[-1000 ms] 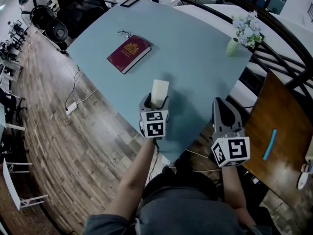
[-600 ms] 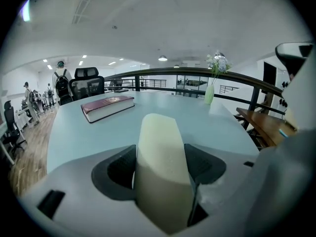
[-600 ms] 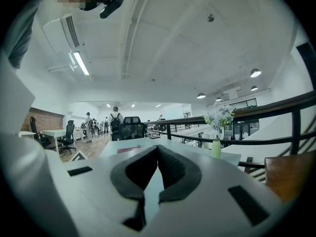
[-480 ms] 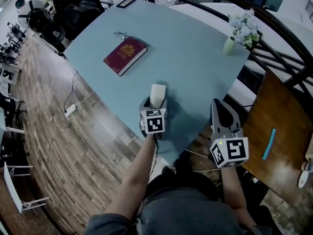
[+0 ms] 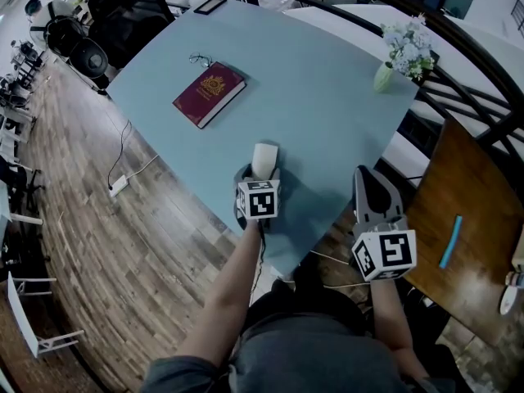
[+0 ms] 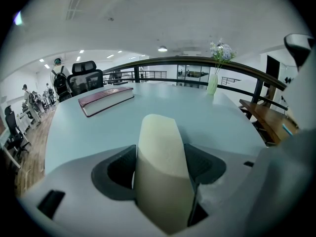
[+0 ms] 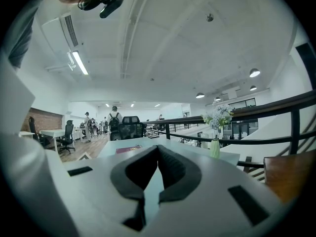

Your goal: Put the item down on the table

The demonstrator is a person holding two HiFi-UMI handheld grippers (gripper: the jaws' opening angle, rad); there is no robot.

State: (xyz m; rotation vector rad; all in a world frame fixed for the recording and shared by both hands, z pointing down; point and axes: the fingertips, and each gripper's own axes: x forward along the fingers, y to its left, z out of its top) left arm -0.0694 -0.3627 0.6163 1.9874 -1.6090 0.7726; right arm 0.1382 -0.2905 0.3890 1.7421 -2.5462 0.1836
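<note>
The cream item's (image 6: 160,172) lower end sat sunk between the jaws of the left gripper (image 6: 160,163), so its full length and its kind could not be told. In the head view the gripper's own body covered that same end. The gold print on the maroon book's (image 5: 209,93) cover was too small to read. The thin dark thing (image 5: 200,58) just beside the book's far corner was too small to name. The wooden table (image 5: 467,178) ran off the right edge, and 1 white object (image 5: 508,299) near it was cut by that edge too. The people (image 7: 114,116) far beyond the blue table (image 5: 327,97) were too small to make out.
</note>
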